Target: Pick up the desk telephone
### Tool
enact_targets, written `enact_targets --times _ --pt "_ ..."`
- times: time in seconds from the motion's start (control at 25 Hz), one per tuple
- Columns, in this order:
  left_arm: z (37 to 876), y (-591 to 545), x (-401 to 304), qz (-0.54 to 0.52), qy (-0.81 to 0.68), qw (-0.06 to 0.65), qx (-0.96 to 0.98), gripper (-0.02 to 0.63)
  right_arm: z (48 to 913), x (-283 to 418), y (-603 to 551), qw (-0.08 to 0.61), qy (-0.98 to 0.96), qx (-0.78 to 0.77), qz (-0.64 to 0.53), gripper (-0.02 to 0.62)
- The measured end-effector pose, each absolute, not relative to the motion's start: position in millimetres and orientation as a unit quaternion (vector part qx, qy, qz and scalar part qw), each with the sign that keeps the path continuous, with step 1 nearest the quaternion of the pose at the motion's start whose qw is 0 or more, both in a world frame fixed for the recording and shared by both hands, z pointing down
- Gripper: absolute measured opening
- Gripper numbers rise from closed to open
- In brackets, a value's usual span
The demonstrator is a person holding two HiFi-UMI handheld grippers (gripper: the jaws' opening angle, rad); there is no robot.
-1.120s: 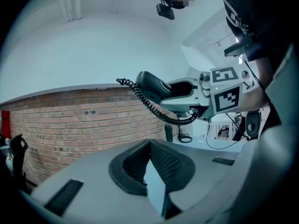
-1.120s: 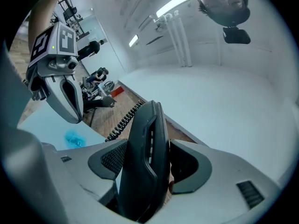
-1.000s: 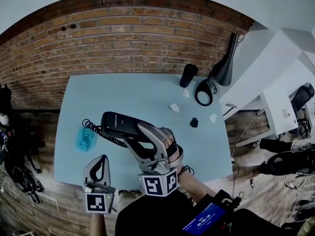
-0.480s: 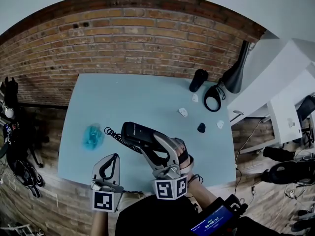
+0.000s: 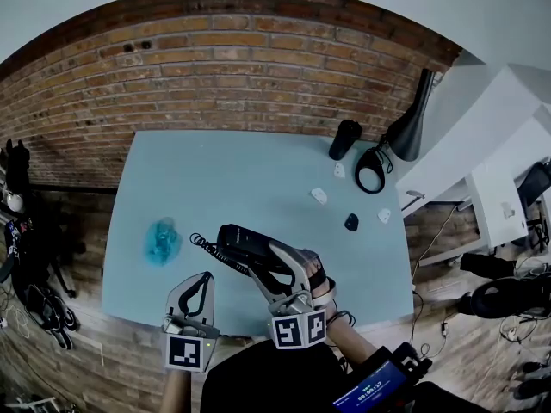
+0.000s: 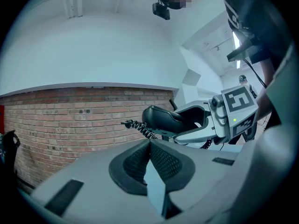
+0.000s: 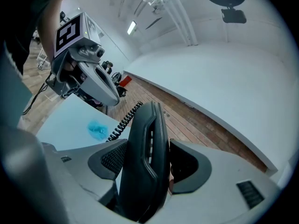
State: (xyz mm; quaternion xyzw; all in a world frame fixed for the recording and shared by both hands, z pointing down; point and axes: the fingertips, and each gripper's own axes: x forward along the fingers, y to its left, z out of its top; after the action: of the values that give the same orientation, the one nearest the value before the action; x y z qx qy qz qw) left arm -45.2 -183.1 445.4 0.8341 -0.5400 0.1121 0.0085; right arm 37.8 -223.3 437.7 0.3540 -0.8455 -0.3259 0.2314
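Note:
The black desk telephone [image 5: 244,243] hangs above the light blue table [image 5: 224,170], its coiled cord [image 5: 207,249] trailing to the left. My right gripper [image 5: 269,263] is shut on it. In the right gripper view the telephone [image 7: 145,148] stands on edge, squeezed between both pads of the right gripper [image 7: 148,158]. My left gripper [image 5: 199,284] is near the table's front edge, left of the telephone, shut with nothing in it. In the left gripper view the pads of the left gripper [image 6: 149,148] meet, and the telephone [image 6: 161,118] shows beyond them.
A crumpled blue thing [image 5: 160,241] lies at the table's left. At the back right are a black cylinder [image 5: 345,139], a black lamp [image 5: 411,119] with a ring base [image 5: 372,169], small white bits [image 5: 319,195] and a small black piece [image 5: 351,222]. White furniture [image 5: 495,175] stands at the right.
The right gripper has carried the telephone a little right and toward the table's near edge. The left gripper stays shut beside it.

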Motion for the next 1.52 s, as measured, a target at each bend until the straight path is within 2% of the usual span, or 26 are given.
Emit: enact_targets --times 0.84,1.52 --pt "488 -181 -36 0.12 -0.535 0.054 0.834 0.02 522 55 -221 0.297 -0.863 0.32 -0.256 0.29" --pt "503 -184 -29 0.123 -0.535 0.068 0.833 0.02 531 62 -219 0.306 -0.862 0.312 -0.258 0.288"
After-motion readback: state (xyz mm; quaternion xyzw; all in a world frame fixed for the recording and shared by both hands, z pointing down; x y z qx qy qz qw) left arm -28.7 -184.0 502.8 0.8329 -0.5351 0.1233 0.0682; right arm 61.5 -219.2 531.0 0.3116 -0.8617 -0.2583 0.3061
